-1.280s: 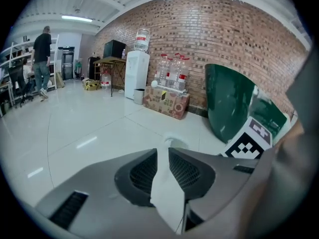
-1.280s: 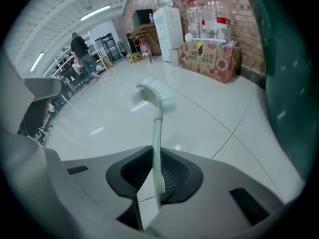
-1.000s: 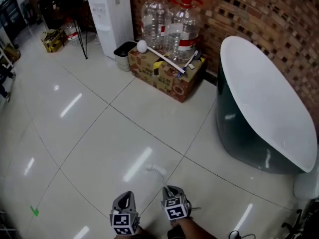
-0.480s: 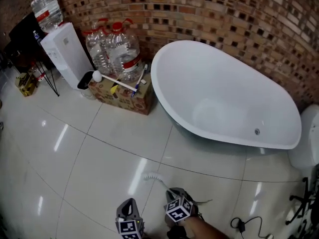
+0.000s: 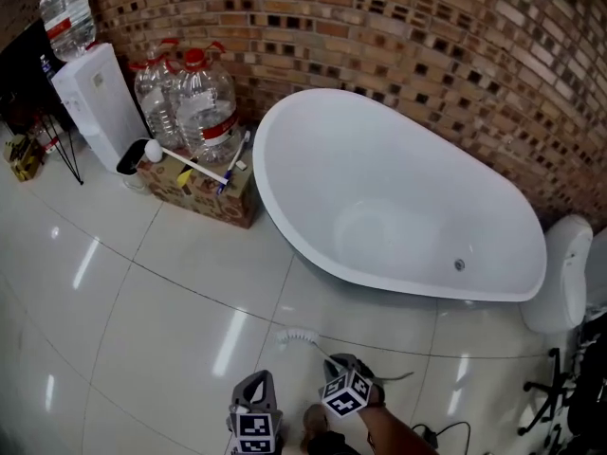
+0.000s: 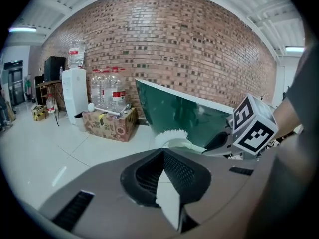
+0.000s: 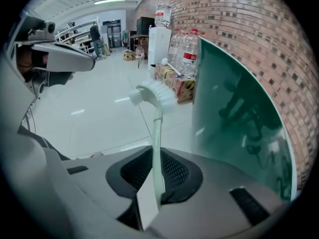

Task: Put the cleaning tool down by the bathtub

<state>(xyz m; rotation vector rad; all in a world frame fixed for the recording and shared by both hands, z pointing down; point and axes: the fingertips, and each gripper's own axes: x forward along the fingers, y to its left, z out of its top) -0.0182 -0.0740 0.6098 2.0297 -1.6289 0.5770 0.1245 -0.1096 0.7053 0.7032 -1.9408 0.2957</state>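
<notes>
Brush is clamped by its handle in my right gripper, up above the floor near the bathtub. My left gripper is closed, empty. I judge lowering and release are not yet done.

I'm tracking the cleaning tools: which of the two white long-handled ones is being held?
The bristle-headed brush in the right gripper's jaws, near the bathtub; the round-headed one lies across the cardboard box.

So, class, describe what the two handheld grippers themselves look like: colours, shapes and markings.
Both the left gripper and right gripper have grey, rounded plastic bodies narrowing to two jaws, with dark ribbed recesses and pale pads. Each carries a white cube printed with black square markers.
</notes>
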